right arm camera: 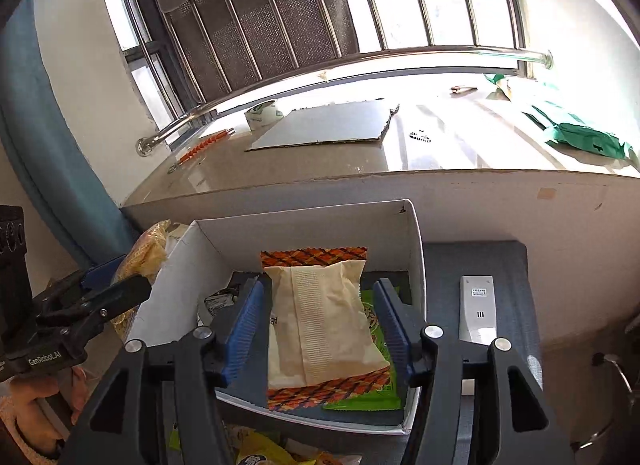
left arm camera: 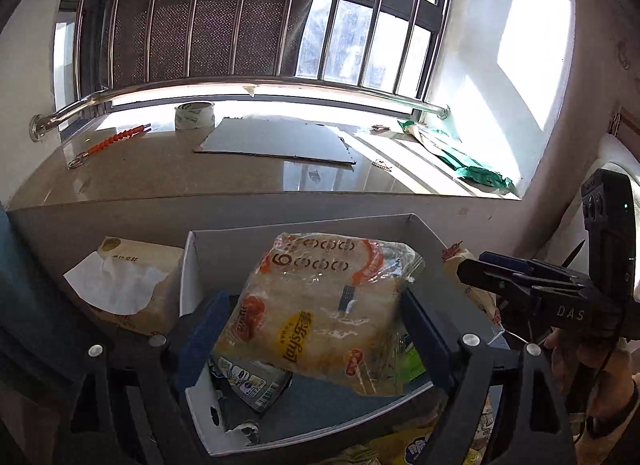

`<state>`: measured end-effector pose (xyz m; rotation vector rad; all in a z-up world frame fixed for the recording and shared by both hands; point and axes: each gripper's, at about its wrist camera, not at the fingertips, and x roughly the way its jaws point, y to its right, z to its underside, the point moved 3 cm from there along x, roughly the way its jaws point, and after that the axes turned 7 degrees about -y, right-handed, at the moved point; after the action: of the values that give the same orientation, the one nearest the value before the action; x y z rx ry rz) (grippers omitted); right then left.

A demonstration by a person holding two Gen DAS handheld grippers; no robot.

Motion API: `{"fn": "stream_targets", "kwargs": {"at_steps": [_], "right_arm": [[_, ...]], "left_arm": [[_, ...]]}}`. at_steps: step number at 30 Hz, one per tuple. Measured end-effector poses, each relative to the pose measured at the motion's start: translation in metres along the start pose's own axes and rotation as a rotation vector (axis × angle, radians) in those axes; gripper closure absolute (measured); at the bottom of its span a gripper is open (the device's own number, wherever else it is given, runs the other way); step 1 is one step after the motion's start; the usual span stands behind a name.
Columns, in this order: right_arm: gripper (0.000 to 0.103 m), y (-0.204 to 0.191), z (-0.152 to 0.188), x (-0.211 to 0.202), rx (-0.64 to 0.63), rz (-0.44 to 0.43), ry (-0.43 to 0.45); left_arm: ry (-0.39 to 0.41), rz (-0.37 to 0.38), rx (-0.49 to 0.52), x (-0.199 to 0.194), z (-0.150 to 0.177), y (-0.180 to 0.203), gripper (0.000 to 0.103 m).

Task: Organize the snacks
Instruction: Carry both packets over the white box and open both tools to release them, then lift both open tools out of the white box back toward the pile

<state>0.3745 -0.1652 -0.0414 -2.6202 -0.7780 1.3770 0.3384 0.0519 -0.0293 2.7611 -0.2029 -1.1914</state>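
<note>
My left gripper (left arm camera: 314,323) is shut on a clear Lay's chip multipack (left arm camera: 324,305) and holds it over the white cardboard box (left arm camera: 192,265). A dark snack pouch (left arm camera: 256,381) lies in the box under it. My right gripper (right arm camera: 320,321) has its jaws wide, either side of a cream packet with orange plaid ends (right arm camera: 320,325) that lies in the same box (right arm camera: 416,257) on a green packet (right arm camera: 382,385); the pads do not press it. The right gripper also shows in the left wrist view (left arm camera: 460,269), and the left gripper in the right wrist view (right arm camera: 136,285).
A tissue pack (left arm camera: 132,285) sits left of the box. A white remote (right arm camera: 476,309) lies right of it on the blue surface. More snack bags (right arm camera: 260,453) lie in front. Behind is a stone sill (left arm camera: 160,177) with cardboard (left arm camera: 276,141), tape (left arm camera: 195,115) and a green bag (left arm camera: 472,165).
</note>
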Motion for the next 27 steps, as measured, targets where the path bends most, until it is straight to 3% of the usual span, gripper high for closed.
{"fn": "stream_targets", "kwargs": {"at_steps": [1,2,6,11,17,27], "right_arm": [[0.003,0.004,0.000,0.002,0.021,-0.020,0.001],[0.001,0.007,0.001,-0.001,0.038,-0.041,0.022],[0.000,0.013,0.009,-0.012,0.041,-0.029,0.077],[0.000,0.011,0.019,-0.026,0.032,-0.040,0.087],[0.000,0.001,0.034,-0.074,-0.017,-0.049,0.168],[0.000,-0.021,0.103,-0.154,-0.107,-0.084,0.277]], "left_arm": [[-0.005,0.000,0.000,0.001,0.003,-0.001,0.000],[-0.006,-0.007,0.000,0.000,0.006,-0.002,0.000],[0.011,-0.035,-0.009,-0.013,0.015,-0.008,0.000],[0.046,-0.012,-0.015,-0.037,0.017,-0.015,0.000],[0.116,-0.039,0.018,-0.084,0.026,-0.016,0.000],[0.217,-0.012,0.083,-0.155,0.092,0.010,0.000]]}}
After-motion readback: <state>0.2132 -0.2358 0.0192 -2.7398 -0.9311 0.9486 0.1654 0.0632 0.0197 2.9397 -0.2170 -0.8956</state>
